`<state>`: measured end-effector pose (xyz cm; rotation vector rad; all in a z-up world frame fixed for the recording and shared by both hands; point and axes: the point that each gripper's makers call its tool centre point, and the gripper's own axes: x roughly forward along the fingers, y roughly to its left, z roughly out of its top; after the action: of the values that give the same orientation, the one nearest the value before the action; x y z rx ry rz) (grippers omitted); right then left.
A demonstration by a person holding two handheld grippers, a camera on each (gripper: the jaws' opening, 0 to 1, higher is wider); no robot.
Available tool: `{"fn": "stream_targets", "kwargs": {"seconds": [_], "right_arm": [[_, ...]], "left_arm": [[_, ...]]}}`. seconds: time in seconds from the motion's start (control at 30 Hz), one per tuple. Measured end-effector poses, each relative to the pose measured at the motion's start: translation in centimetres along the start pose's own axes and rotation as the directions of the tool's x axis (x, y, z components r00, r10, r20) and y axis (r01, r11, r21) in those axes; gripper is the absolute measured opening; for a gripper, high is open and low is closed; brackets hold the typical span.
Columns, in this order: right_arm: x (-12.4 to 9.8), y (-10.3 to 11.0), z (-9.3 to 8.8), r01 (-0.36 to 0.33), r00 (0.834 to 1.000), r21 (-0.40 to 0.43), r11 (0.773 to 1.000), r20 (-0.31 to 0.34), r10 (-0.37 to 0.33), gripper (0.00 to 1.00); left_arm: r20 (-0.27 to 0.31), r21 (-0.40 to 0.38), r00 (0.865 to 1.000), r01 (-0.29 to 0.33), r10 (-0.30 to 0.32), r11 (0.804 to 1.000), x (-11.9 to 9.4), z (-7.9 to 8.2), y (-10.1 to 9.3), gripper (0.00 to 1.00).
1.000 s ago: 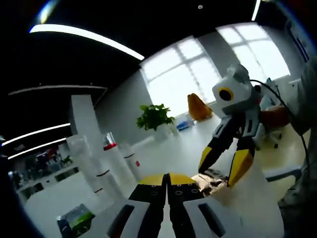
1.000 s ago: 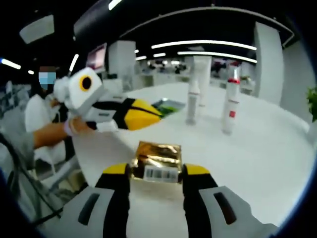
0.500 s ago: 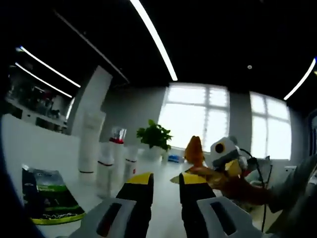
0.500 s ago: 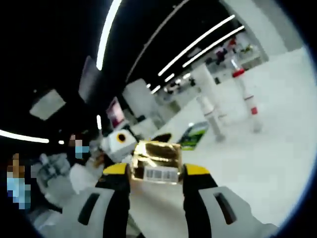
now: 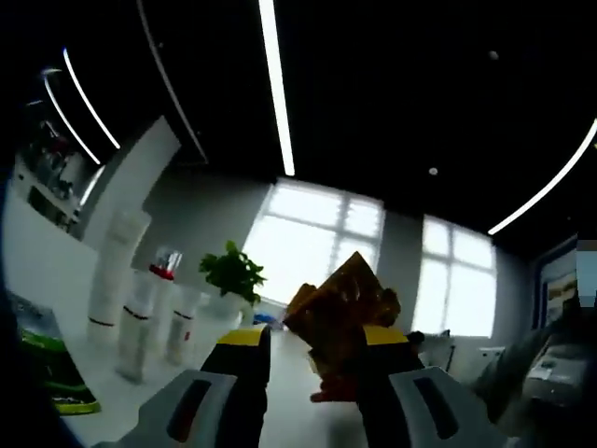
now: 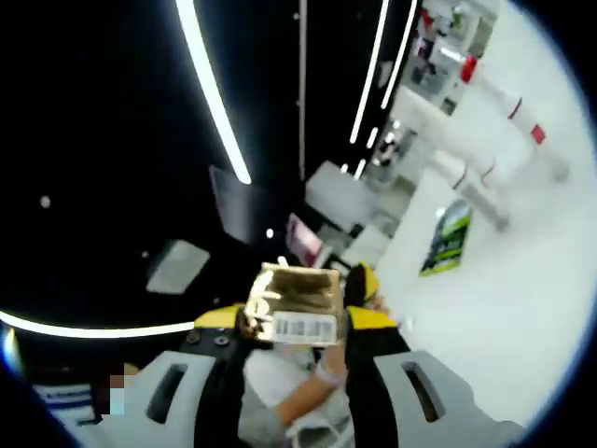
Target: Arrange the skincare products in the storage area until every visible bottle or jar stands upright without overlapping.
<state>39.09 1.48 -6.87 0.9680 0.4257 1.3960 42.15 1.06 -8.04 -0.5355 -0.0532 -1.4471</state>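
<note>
**Gold pack held aloft, well off from the standing bottles**

The white counter (image 6: 522, 308) is my landmark. On it stand the bottles (image 6: 508, 103), upright in a loose row, with a green pack (image 6: 450, 240) lying flat beside them. In the left gripper view the same bottles (image 5: 140, 313) stand off to the left of my jaws.

My right hand-held gripper (image 6: 291, 322) is clamped on the gold pack (image 6: 294, 301), barcode toward me, raised above the counter and well apart from the bottles, which lie up and to the right of it.

My left hand-held gripper (image 5: 308, 341) has its jaws apart; the gold pack (image 5: 343, 308) shows just ahead of them, against the right jaw. I judge the pack must travel toward the bottles and stand on end.
</note>
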Motion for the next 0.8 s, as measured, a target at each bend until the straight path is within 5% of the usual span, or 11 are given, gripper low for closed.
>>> {"fn": "stream_targets", "kwargs": {"seconds": [0.2, 0.53, 0.63, 0.8], "right_arm": [[0.3, 0.5, 0.7, -0.068, 0.998, 0.058, 0.996, 0.0, 0.068, 0.41], [-0.7, 0.0, 3.7, -0.135, 0.991, 0.12, 0.984, -0.003, 0.136, 0.41], [-1.0, -0.7, 5.2, -0.12, 0.991, 0.027, 0.992, 0.063, 0.118, 0.4], [-1.3, -1.0, 4.2, -0.01, 0.996, -0.187, 0.982, 0.08, 0.025, 0.28]], "left_arm": [[0.025, -0.048, 0.995, 0.101, -0.1, 0.994, -0.2, 0.4, -2.0, 0.29], [0.041, -0.067, 0.993, 0.11, -0.107, 0.992, -0.6, 1.0, -1.9, 0.05], [0.023, -0.074, 0.997, 0.07, -0.068, 0.995, -0.8, 1.0, -1.2, 0.0], [0.034, -0.087, 0.999, -0.012, 0.015, 0.996, -1.4, 1.6, 0.5, 0.0]]}}
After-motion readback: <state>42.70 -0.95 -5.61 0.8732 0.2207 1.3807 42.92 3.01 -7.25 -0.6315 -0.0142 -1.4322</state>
